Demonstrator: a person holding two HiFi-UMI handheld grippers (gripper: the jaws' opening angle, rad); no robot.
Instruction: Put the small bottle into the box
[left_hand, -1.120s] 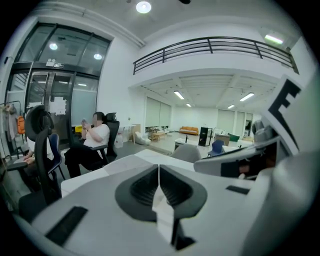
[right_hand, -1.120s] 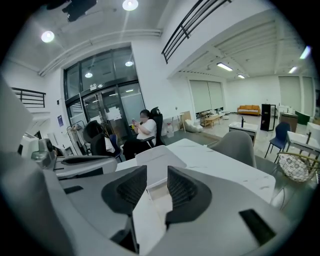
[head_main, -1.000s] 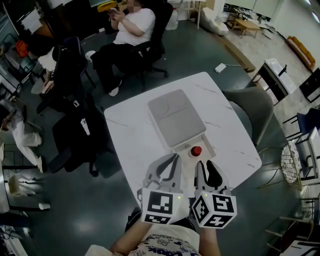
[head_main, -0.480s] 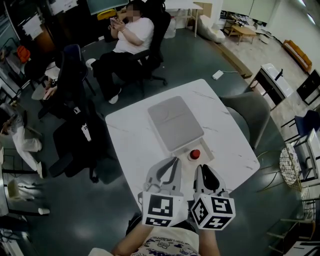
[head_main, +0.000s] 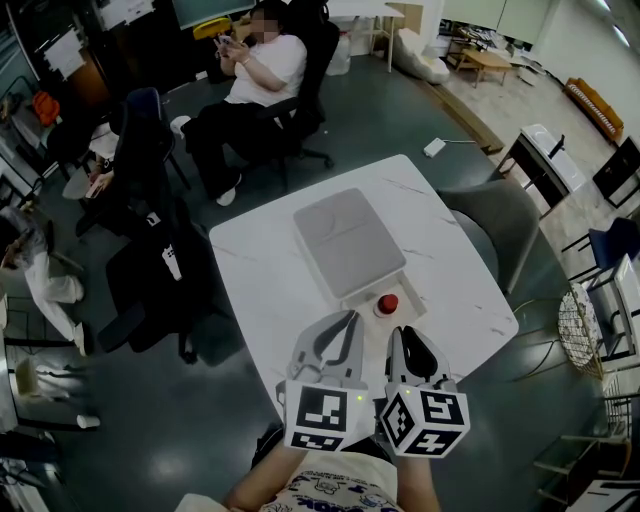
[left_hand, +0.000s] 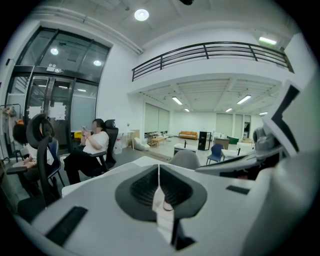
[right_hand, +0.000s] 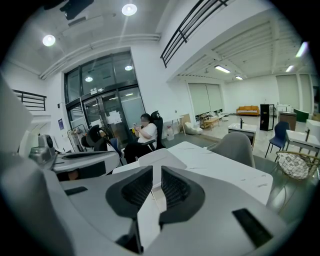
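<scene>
On the white marble table (head_main: 260, 280) the flat grey box (head_main: 350, 243) lies ahead. The left gripper (head_main: 345, 325) and right gripper (head_main: 402, 340) are both clenched and empty. The small red-capped bottle (head_main: 387, 303) stands at the box's near edge, just ahead of the nearer right gripper.

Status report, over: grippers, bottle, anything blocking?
Left gripper and right gripper: jaws shut, empty. Red-capped small bottle upright at near edge of box, ungripped. Nothing in the way.
</scene>
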